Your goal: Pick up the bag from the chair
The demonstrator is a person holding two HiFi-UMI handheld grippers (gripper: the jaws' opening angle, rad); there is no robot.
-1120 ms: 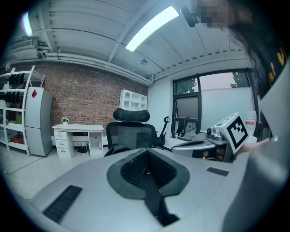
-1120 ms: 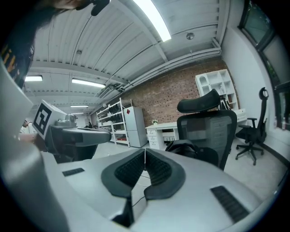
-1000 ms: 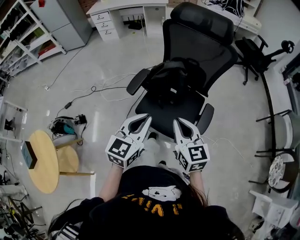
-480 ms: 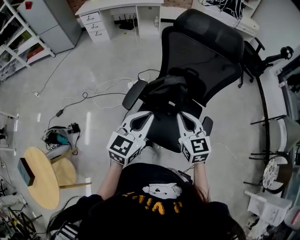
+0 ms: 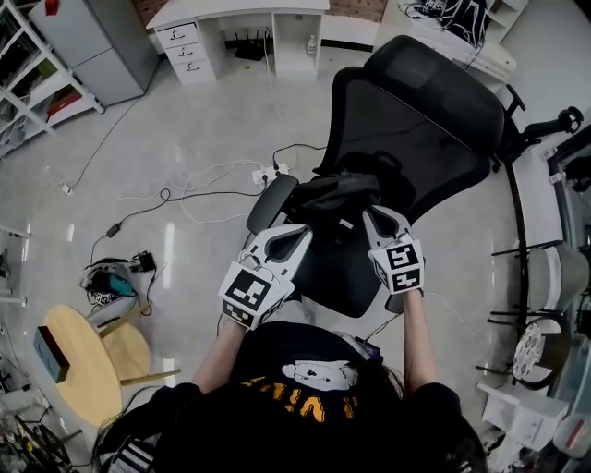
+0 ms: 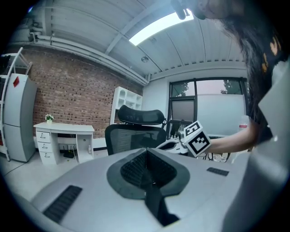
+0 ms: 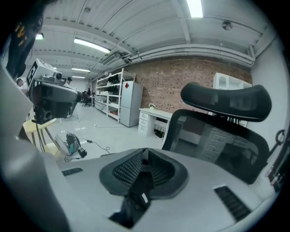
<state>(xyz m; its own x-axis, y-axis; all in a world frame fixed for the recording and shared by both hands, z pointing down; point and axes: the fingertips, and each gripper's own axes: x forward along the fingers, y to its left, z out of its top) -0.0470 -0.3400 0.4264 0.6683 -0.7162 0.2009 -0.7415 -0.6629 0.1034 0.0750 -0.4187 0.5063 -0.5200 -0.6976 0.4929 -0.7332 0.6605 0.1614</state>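
Note:
The black bag (image 5: pixel 336 192) lies at the back of the seat of a black mesh office chair (image 5: pixel 416 120), between my two grippers. My left gripper (image 5: pixel 297 233) reaches it from the left, near the armrest (image 5: pixel 271 201). My right gripper (image 5: pixel 372 218) reaches it from the right. In the left gripper view the jaws (image 6: pixel 146 150) are shut on a black strap (image 6: pixel 153 199). In the right gripper view the jaws (image 7: pixel 146 152) are shut on a black strap (image 7: pixel 137 195) that bears a small white label. The rest of the bag is hidden in both gripper views.
Cables (image 5: pixel 199 180) trail over the glossy floor left of the chair. A white desk with drawers (image 5: pixel 231 23) stands at the back. A round wooden stool (image 5: pixel 88 346) is at the lower left. Another black chair (image 5: pixel 545 125) and metal frames stand at the right.
Both grippers have moved forward from the seat's front edge to the bag and now hold its straps. The right gripper went farther than the left.

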